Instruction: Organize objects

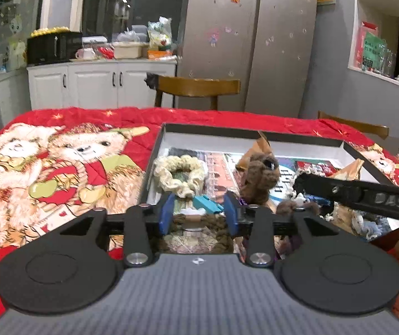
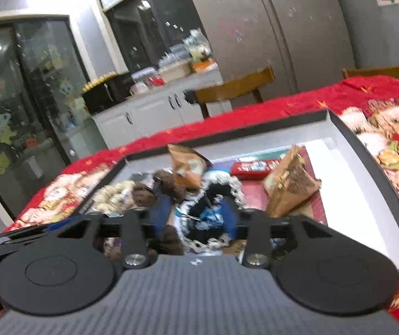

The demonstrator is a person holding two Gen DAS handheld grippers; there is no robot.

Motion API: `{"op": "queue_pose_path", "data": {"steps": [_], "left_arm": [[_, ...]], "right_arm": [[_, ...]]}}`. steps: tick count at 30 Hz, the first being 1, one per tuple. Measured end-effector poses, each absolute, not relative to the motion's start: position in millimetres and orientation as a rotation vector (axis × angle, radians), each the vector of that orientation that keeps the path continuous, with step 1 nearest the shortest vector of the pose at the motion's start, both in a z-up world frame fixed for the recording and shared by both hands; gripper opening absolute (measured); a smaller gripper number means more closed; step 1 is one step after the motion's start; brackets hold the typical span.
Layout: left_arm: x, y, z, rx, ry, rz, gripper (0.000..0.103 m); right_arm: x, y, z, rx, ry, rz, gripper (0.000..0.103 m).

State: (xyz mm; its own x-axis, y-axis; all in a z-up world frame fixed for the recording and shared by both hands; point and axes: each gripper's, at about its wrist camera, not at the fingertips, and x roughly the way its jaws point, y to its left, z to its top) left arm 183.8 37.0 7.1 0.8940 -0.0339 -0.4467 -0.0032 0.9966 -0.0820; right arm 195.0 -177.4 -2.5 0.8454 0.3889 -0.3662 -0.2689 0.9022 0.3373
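Observation:
A shallow black-rimmed box [image 1: 213, 132] [image 2: 227, 136] lies on a red bear-print blanket [image 1: 60, 167]. It holds a cream scrunchie [image 1: 178, 177], a brown plush toy [image 1: 261, 178], a teal clip [image 1: 208, 205], a red packet [image 2: 255, 167] and brown snack packets [image 2: 291, 184]. My left gripper [image 1: 199, 215] hovers open over the box's near left part, above a brown braided ring [image 1: 216, 223]. My right gripper [image 2: 196, 215] is open too. A black scrunchie with white lace trim [image 2: 213, 192] lies between its blue pads [image 2: 228, 215], which do not press on it. The right gripper's black finger [image 1: 367, 195] crosses the left wrist view.
Two wooden chairs [image 1: 196, 86] [image 1: 367, 128] stand at the table's far side. Behind them are a steel fridge [image 1: 255, 42] and a white cabinet [image 1: 101, 83] with a cluttered top. The blanket lies bare left of the box.

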Motion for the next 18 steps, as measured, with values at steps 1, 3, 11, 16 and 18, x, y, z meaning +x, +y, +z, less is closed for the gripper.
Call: {"op": "queue_pose_path", "data": {"steps": [1, 3, 11, 16, 18], "left_arm": [[181, 36, 9, -0.068, 0.452, 0.008, 0.059], [176, 33, 13, -0.039, 0.431, 0.017, 0.064], [122, 22, 66, -0.071, 0.318, 0.017, 0.081], [66, 4, 81, -0.036, 0.297, 0.033, 0.089], [38, 2, 73, -0.034, 0.292, 0.043, 0.09]], "right_arm": [[190, -177, 2, 0.265, 0.42, 0.35, 0.068], [182, -179, 17, 0.235, 0.395, 0.356, 0.078], [117, -216, 85, 0.237, 0.254, 0.24, 0.103], [66, -233, 89, 0.226, 0.271, 0.235, 0.103], [51, -232, 78, 0.207, 0.309, 0.231, 0.103]]}}
